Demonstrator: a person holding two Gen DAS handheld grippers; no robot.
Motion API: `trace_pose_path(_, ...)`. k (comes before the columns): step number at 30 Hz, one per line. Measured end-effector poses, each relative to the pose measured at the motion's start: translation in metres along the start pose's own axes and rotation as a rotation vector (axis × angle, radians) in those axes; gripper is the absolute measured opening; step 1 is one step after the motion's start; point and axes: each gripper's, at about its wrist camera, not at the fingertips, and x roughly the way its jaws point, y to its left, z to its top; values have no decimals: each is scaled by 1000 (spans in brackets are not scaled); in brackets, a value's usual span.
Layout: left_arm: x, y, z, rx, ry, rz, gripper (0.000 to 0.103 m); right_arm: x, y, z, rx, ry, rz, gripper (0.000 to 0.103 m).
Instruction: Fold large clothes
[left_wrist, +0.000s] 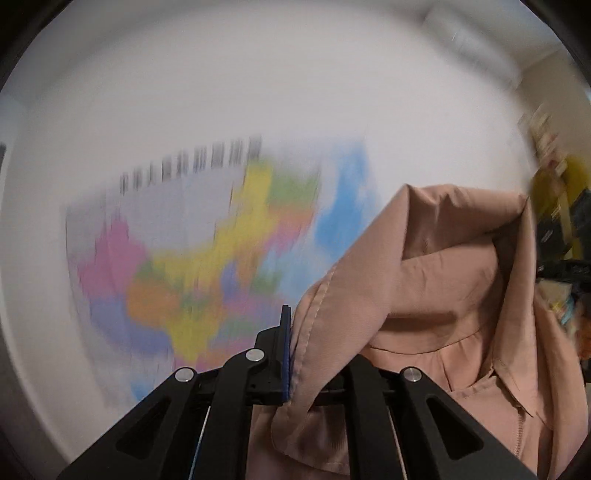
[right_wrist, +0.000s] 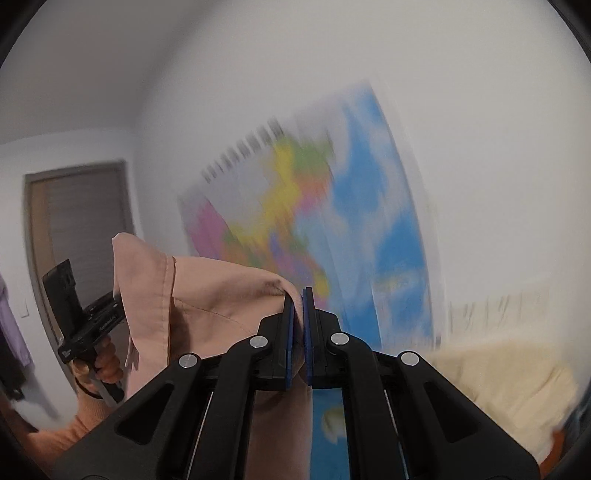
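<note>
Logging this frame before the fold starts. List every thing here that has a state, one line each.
left tool: shut on the pink shirt's edge.
right tool: shut on the pink shirt.
pink shirt: lifted, hanging between both tools, unfolded, collar showing.
wall map: hanging on the wall, blurred.
door: shut.

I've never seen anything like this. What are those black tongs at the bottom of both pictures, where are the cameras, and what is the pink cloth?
No robot here: a person carries a black hand-held gripper in each hand, with a fisheye camera looking along its fingers. One picture comes from the left hand-held gripper, the other from the right hand-held gripper. Both are clamped on one dusty-pink collared cloth garment, held up in the air between them for folding. No table shows. Behind hangs a blurred colourful wall map. The right view also shows the person's left hand and a pale cream cushion.
</note>
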Motion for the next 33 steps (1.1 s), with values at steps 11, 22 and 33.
trace_pose_path(11, 250, -2, -243, -23, 640, 21, 5, 244, -155, -179, 242, 554, -218, 5)
trace_pose_path(22, 226, 86, -266, -131, 624, -200, 84, 266, -181, -203, 194, 639, -315, 51)
trace_pose_path(33, 196, 87, -355, -50, 840, -382, 90, 244, -112, -252, -69, 799, -299, 93)
